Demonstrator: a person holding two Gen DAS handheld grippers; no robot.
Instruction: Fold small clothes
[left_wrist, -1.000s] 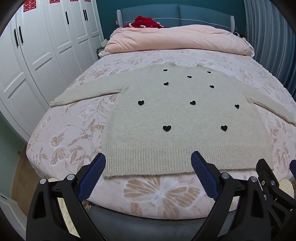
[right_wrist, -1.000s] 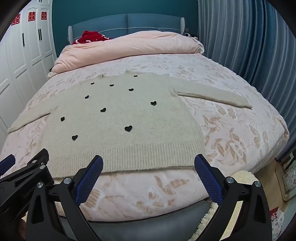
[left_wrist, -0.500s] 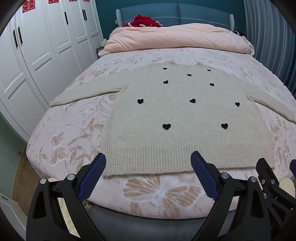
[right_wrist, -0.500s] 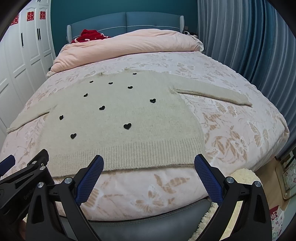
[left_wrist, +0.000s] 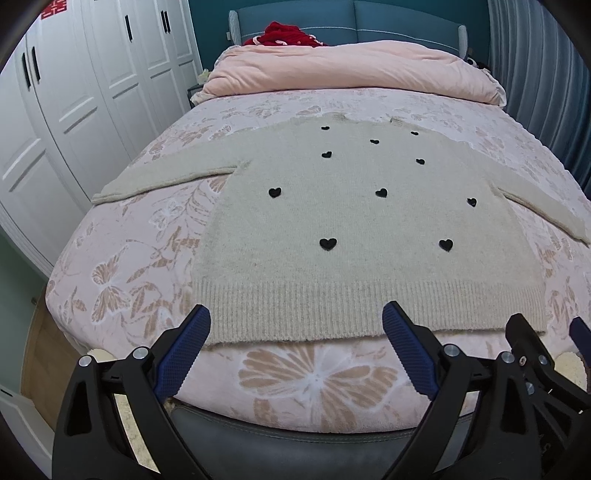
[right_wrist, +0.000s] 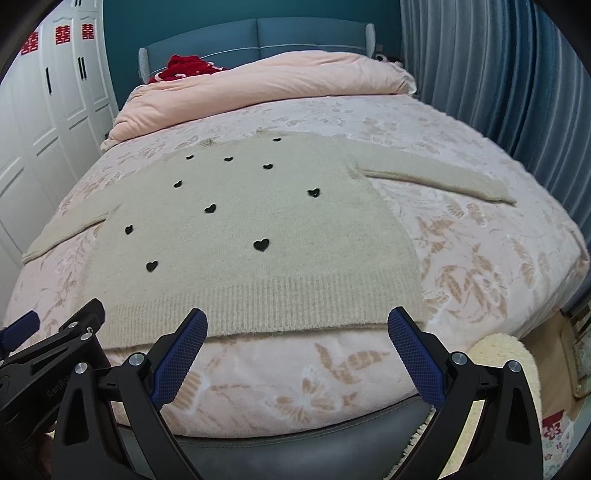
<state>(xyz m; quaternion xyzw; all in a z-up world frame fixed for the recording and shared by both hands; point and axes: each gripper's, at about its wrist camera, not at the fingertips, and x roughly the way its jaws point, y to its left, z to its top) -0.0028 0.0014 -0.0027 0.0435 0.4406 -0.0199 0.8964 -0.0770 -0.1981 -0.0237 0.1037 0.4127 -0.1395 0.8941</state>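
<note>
A beige knit sweater (left_wrist: 354, 221) with small black hearts lies flat on the bed, both sleeves spread out to the sides, ribbed hem toward me. It also shows in the right wrist view (right_wrist: 258, 236). My left gripper (left_wrist: 297, 325) is open and empty, its blue-padded fingers just short of the hem's left half. My right gripper (right_wrist: 297, 326) is open and empty, just short of the hem's right half. The right gripper's black frame (left_wrist: 532, 354) shows at the right of the left wrist view; the left gripper's frame (right_wrist: 55, 343) shows at the left of the right wrist view.
The bed has a pink floral cover (left_wrist: 140, 266) and a dark foot rail (left_wrist: 295, 428). A folded pink duvet (left_wrist: 354, 70) and a red garment (left_wrist: 291, 31) lie at the headboard. White wardrobes (left_wrist: 74, 103) stand left, blue curtains (right_wrist: 498, 74) right, a cream rug (right_wrist: 502, 354) on the floor.
Both grippers have crept slightly forward toward the sweater's hem; the sweater has not moved and both stay open.
</note>
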